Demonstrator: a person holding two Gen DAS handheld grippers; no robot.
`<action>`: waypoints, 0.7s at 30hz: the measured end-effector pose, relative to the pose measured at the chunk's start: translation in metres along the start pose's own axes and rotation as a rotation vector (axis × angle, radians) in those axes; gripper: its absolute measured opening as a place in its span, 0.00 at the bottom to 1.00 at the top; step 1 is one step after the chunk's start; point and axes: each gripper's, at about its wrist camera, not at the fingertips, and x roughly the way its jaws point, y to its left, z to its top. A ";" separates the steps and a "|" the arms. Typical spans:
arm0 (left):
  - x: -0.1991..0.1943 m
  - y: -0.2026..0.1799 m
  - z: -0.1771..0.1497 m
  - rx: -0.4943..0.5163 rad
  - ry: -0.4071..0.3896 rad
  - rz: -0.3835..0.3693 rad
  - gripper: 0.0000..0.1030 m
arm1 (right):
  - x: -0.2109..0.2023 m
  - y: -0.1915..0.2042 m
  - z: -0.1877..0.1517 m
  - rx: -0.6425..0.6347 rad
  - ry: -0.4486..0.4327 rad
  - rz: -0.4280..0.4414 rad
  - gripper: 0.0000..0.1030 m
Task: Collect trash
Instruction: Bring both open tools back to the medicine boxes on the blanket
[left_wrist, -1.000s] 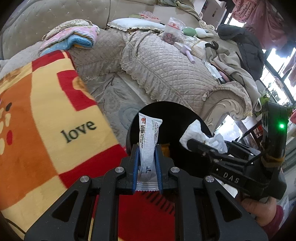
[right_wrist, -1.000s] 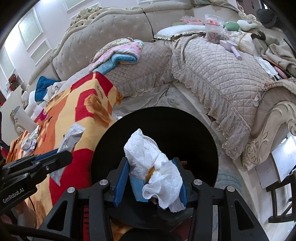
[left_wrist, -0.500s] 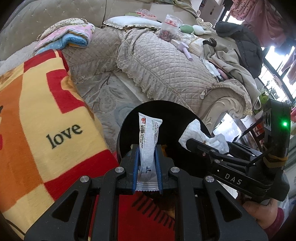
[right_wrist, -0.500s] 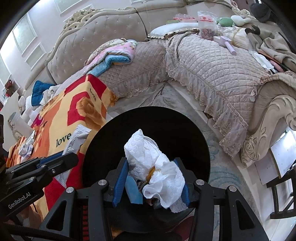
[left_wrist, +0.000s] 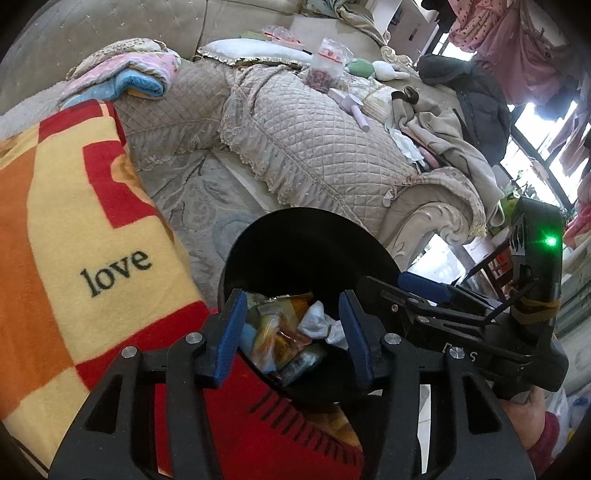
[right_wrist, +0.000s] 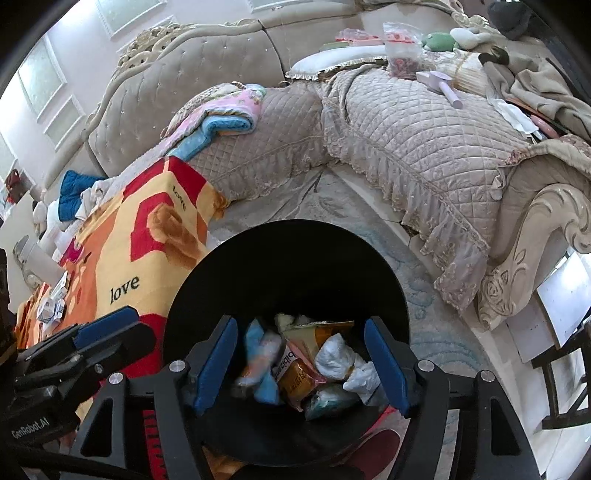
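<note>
Both over the black bin (right_wrist: 291, 258), side by side. Left tool (left_wrist: 291, 328) spread, nothing between its pads, jaws just opened. Right tool (right_wrist: 301, 360) likewise spread and empty, jaws just opened. Trash (right_wrist: 314, 365), wrappers and crumpled tissue, lying inside the bin. To finish well: hold spread until everything settles clear of the pads, then lift straight up off the rim without nudging the bin against the blanket (left_wrist: 74, 240).

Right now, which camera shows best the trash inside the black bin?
The right wrist view: the trash in the black bin is larger and more spread out there. The left wrist view shows a smaller part.
</note>
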 end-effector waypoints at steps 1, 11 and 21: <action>-0.001 0.001 0.000 -0.002 -0.002 0.006 0.49 | 0.000 0.001 0.000 -0.003 0.000 0.000 0.67; -0.022 0.025 -0.008 -0.045 -0.024 0.107 0.49 | 0.002 0.024 -0.006 -0.038 0.014 0.018 0.67; -0.061 0.080 -0.034 -0.130 -0.053 0.210 0.49 | 0.011 0.083 -0.012 -0.144 0.044 0.074 0.67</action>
